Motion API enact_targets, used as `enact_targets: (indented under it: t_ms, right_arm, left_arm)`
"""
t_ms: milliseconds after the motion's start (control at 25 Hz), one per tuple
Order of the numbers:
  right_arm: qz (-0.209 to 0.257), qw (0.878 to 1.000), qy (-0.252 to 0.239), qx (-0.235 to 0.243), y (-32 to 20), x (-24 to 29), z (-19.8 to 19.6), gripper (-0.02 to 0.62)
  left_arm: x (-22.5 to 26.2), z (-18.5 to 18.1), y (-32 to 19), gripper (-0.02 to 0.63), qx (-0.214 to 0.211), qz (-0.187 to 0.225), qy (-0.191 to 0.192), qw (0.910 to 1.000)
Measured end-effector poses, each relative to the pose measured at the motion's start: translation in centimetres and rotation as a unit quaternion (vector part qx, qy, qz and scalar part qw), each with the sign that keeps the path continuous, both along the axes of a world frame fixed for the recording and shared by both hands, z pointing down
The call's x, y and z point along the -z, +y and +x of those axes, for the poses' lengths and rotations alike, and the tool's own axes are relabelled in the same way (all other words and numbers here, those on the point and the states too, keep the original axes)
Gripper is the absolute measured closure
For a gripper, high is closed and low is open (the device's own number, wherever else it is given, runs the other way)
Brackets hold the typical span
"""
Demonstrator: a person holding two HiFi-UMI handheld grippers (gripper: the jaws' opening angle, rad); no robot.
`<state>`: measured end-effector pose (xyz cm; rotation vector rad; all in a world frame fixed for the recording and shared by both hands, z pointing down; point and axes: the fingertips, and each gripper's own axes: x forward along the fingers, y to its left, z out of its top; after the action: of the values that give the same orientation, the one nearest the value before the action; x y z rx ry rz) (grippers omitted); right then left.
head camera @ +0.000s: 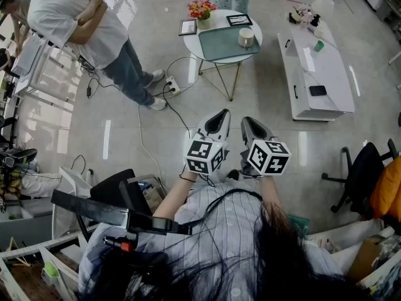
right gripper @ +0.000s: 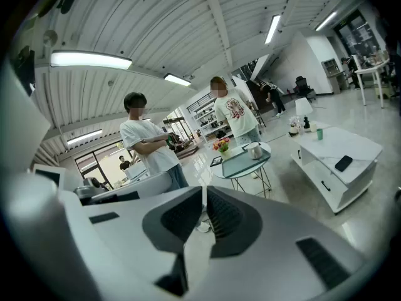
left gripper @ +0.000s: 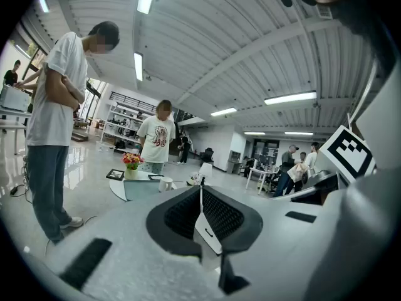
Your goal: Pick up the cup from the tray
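Cup (head camera: 246, 37) first: where does it sit?
— Upright on the tray (head camera: 219, 46), toward the tray's end away from the flowers (head camera: 202, 8), on the round tabletop (head camera: 220, 14). Both claws are well apart from the tray, across open floor.
— And the claws?
— Left claw (left gripper: 200, 196) is clenched, pads pressed together with nothing between them. Right claw (right gripper: 205, 200) is the same, closed tight and empty.
— What could go wrong?
— Reaching the tray with the claws clenched would knock the cup over or shove it off the tray. The flowers and a picture frame (head camera: 188, 27) stand just beside the tray, so a wide swing could hit them. A cable (head camera: 175, 111) lies on the floor between the claws and the tray, which I judge a trip risk.
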<state>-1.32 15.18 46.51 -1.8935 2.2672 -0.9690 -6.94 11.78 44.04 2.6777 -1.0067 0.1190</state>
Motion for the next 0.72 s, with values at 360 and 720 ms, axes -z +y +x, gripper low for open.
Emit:
enact_targets:
  t_ms: [360,720]
  right_arm:
    - [0.008,1.000,0.001,-0.002,0.3,0.1,1.2,0.552]
    - [0.005,1.000,0.002,0.005,0.4,-0.7,2.8,0.551]
  left_arm:
    - [-0.2,0.9,0.2,0.591,0.005,-0.003,-0.002,1.0000]
    - [-1.0,2.3,0.0,0.591,0.013,-0.007,-0.005,0.9999]
